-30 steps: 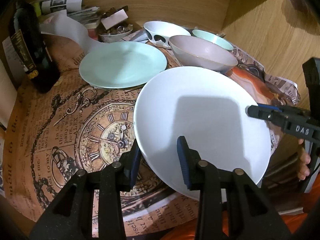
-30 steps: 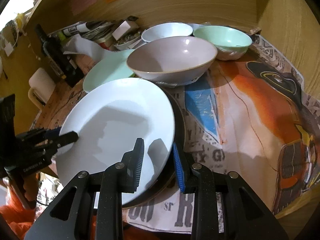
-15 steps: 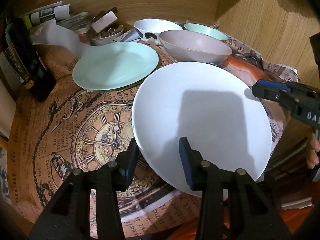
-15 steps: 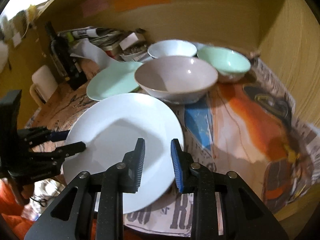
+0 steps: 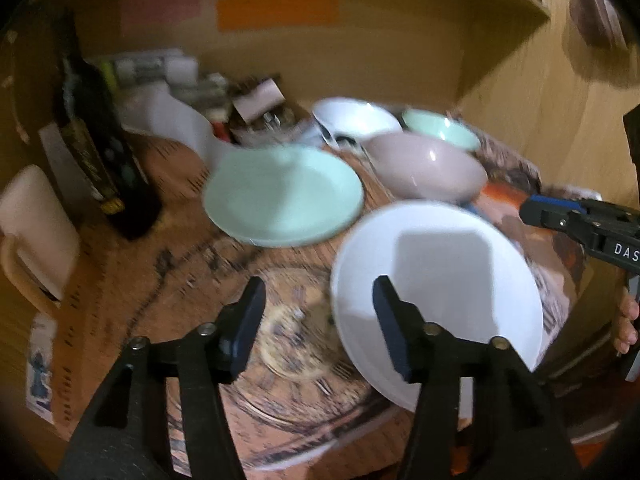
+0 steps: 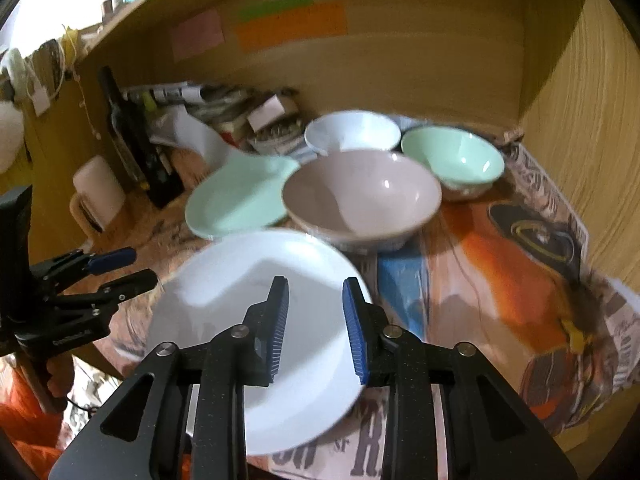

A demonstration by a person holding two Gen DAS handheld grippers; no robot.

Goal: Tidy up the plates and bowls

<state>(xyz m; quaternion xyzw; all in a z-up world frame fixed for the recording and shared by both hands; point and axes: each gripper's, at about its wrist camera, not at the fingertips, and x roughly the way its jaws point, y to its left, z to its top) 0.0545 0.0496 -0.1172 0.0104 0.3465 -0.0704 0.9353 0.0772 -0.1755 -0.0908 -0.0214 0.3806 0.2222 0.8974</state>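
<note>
A white plate lies at the table's front edge. My left gripper hovers above its left rim. Its jaws are opening and the pads touch nothing. My right gripper hangs over the plate's right rim. Its jaws are opening a little, with a narrow gap and no contact with the plate. Behind sit a mint plate, a pinkish-grey bowl, a white bowl and a mint bowl.
A dark bottle and a pale mug stand at the left. Papers and small clutter fill the back. Wooden walls close the back and right. Printed paper covers the table.
Both grippers have risen and drawn back from the white plate. The left jaws have spread much wider. The right jaws no longer straddle the rim closely.
</note>
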